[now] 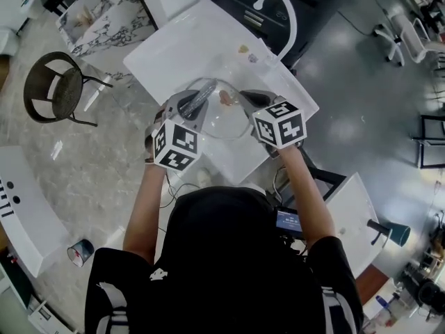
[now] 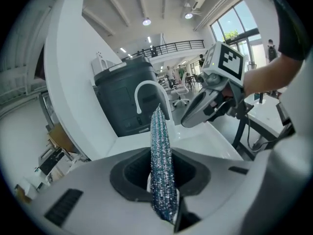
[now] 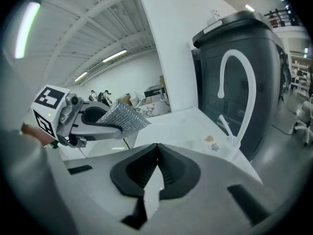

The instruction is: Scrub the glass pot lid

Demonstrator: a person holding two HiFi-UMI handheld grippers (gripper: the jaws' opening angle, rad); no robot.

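In the head view the glass pot lid point(image 1: 221, 120) shows as a clear dome over the white sink top point(image 1: 174, 54), between the two grippers; whether it rests there or is lifted I cannot tell. My left gripper point(image 1: 198, 103) is shut on a glittery blue-silver scrub sponge point(image 2: 160, 151), which sticks out upright past the jaws point(image 2: 161, 180). The right gripper view shows that same sponge point(image 3: 122, 116) from the side. My right gripper point(image 3: 157, 153) is shut with nothing visible between its jaws; it hangs at the lid's right edge point(image 1: 245, 103). The lid does not show in either gripper view.
A white curved faucet point(image 1: 281, 16) stands at the sink top's far side in front of a dark cabinet point(image 3: 244, 53). Small stains point(image 1: 245, 49) lie near the faucet. A round dark chair point(image 1: 55, 85) is off to the left on the marble floor.
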